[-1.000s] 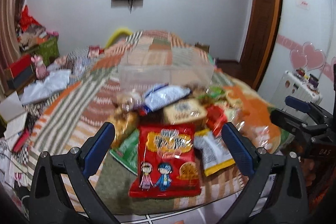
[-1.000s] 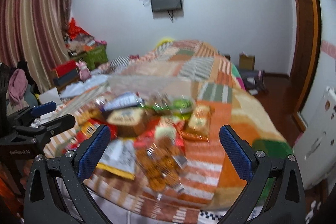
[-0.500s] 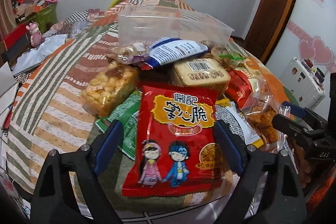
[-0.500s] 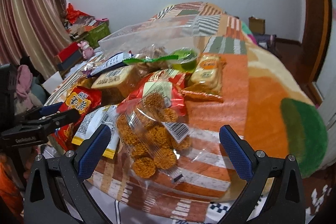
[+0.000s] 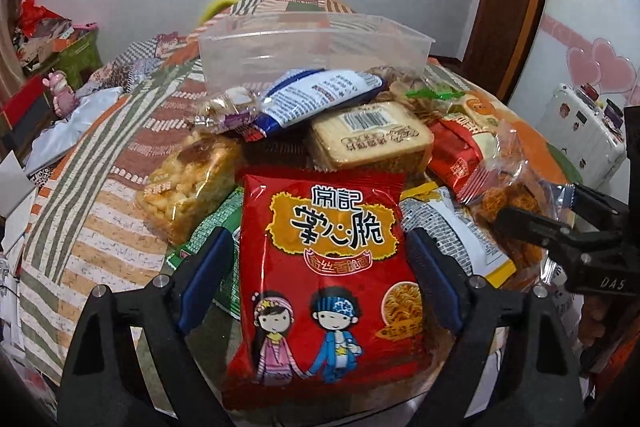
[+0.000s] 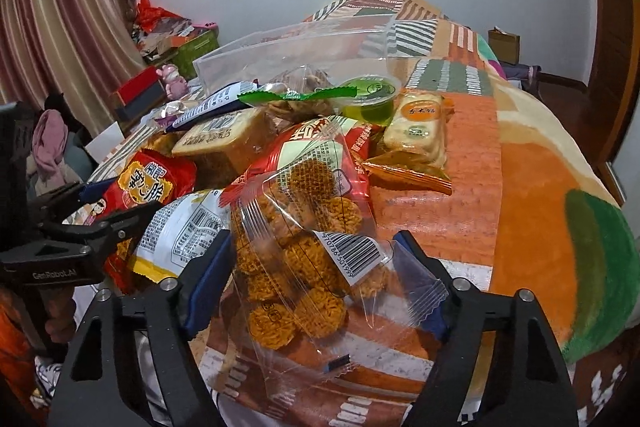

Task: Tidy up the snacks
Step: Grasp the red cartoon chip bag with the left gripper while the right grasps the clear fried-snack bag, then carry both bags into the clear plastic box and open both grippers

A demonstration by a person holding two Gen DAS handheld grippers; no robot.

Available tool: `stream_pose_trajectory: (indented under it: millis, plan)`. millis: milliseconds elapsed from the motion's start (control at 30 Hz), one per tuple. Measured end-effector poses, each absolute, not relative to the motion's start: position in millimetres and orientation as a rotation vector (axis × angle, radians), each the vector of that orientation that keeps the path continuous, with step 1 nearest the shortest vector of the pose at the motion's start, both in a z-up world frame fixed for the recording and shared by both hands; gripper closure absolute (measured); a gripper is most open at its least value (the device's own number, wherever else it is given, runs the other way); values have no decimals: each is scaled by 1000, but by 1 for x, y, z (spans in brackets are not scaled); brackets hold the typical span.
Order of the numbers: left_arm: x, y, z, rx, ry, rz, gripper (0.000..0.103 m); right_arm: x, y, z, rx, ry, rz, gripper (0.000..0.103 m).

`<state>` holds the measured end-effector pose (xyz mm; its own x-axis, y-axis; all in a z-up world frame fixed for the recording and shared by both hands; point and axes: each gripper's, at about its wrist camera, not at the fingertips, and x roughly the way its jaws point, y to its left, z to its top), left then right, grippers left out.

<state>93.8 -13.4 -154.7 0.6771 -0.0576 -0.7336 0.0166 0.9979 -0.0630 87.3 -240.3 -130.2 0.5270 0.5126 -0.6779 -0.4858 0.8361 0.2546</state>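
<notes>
1. The left hand-held gripper (image 5: 320, 267) stands wide open astride the red packet (image 5: 324, 267), ready to pinch its sides.
2. The right hand-held gripper (image 6: 312, 267), equally open, straddles the clear bag (image 6: 304, 267).
3. Both lie on the bed (image 6: 520, 187), before the empty tub (image 5: 312, 43), probably their destination.

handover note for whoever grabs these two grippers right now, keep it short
Left gripper: open, fingers either side of the red noodle snack bag, not clamped.
Right gripper: open around the clear bag of round noodle crackers, not clamped.
Clear plastic bin sits behind the snack pile on the bed and looks empty.
Done: nothing binned.
Left: close on each bag, carry to the bin, then the rest of the pile.
</notes>
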Motion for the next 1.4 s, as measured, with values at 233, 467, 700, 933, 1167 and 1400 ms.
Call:
stream_pose_trajectory:
  millis: [233,467,700,933,1167,1400]
  plan:
    - [87,-17,-156,-8,853,-62,14,86,-245,-127,52,811,587,35]
    - [87,-17,-159,6,846,-51,18,83,-245,-122,55,789,587,40]
    - [80,-3,-153,-46,816,-49,48,79,-249,-114,65,756,582,41]
    - [72,8,-141,-81,790,-48,65,79,-251,-104,79,722,581,41]
    - [67,13,-121,-103,740,-53,76,84,-249,-95,92,693,586,42]
    - [73,12,-89,-73,651,-59,79,94,-247,-81,107,655,582,41]
